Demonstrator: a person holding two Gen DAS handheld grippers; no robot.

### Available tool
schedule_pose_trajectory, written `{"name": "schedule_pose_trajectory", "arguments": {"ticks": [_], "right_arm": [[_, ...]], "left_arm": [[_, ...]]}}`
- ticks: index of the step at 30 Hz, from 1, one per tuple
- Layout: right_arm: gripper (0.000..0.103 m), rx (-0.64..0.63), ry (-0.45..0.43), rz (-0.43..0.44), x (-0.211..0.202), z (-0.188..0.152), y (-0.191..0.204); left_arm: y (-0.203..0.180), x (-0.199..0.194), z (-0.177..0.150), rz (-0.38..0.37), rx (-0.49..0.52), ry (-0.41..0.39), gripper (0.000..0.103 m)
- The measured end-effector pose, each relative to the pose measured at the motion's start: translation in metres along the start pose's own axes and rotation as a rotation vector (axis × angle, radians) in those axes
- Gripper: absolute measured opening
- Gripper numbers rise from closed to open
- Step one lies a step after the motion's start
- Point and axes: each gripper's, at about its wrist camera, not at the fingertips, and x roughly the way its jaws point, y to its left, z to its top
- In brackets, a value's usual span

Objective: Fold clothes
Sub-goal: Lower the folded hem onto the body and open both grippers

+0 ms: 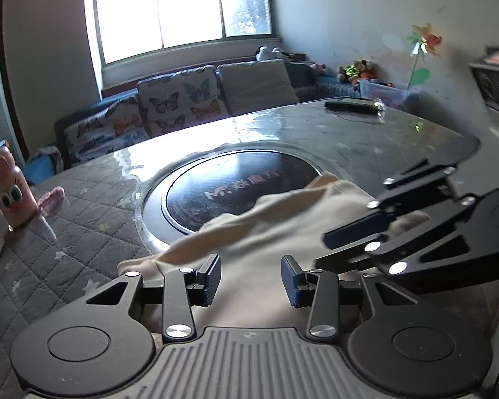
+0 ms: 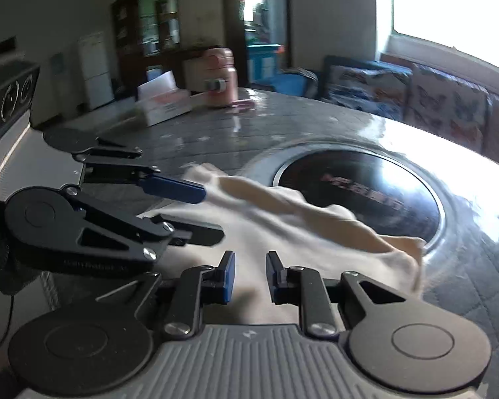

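A cream-coloured garment (image 1: 276, 229) lies bunched on the round table, partly over the black round centre plate (image 1: 239, 189). My left gripper (image 1: 251, 277) is open, its jaws apart just above the near part of the cloth. My right gripper (image 1: 342, 242) shows at the right of the left wrist view, open, with cloth between its fingers. In the right wrist view the garment (image 2: 282, 219) spreads ahead, my right gripper (image 2: 249, 277) is open over it, and my left gripper (image 2: 209, 209) comes in from the left, open, at the cloth's far edge.
The table has a grey quilted cover (image 1: 83, 206). A pink bottle (image 1: 11, 193) and a tissue box (image 2: 163, 103) stand near the rim. A black remote (image 1: 351, 104) lies at the far edge. A sofa with butterfly cushions (image 1: 179, 99) is behind.
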Motion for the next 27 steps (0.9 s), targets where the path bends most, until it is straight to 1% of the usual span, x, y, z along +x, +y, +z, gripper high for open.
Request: {"name": "schedule_pose_trajectory", "arguments": {"ticks": [3, 6, 10, 13, 15, 19, 22, 25, 27], "right_arm": [[0.020, -0.025, 0.011, 0.005, 0.004, -0.007, 0.009], [0.020, -0.006, 0.020, 0.011, 0.006, -0.015, 0.008], [0.021, 0.015, 0.012, 0.013, -0.004, -0.019, 0.002], [0.024, 0.025, 0.014, -0.021, -0.013, -0.023, -0.007], [0.024, 0.054, 0.029, -0.047, -0.015, -0.030, -0.018], [0.024, 0.128, 0.023, -0.056, -0.027, -0.035, -0.036], [0.024, 0.149, 0.021, -0.088, -0.032, -0.036, -0.046], [0.024, 0.186, 0.035, -0.083, -0.032, -0.042, -0.056], [0.024, 0.179, 0.028, -0.089, -0.034, -0.038, -0.056]], "left_arm": [[-0.003, -0.004, -0.009, -0.003, -0.001, 0.006, 0.042], [-0.004, 0.001, -0.019, 0.004, -0.013, 0.028, 0.043], [-0.001, 0.001, -0.024, 0.004, -0.045, 0.022, 0.043], [0.000, 0.002, -0.025, -0.001, -0.057, 0.023, 0.043], [0.002, 0.002, -0.025, -0.004, -0.064, 0.022, 0.043], [0.002, 0.001, -0.026, -0.007, -0.066, 0.025, 0.043], [0.003, 0.001, -0.026, -0.009, -0.067, 0.026, 0.043], [0.004, 0.000, -0.026, -0.013, -0.077, 0.030, 0.043], [0.005, -0.002, -0.024, -0.017, -0.083, 0.033, 0.043]]}}
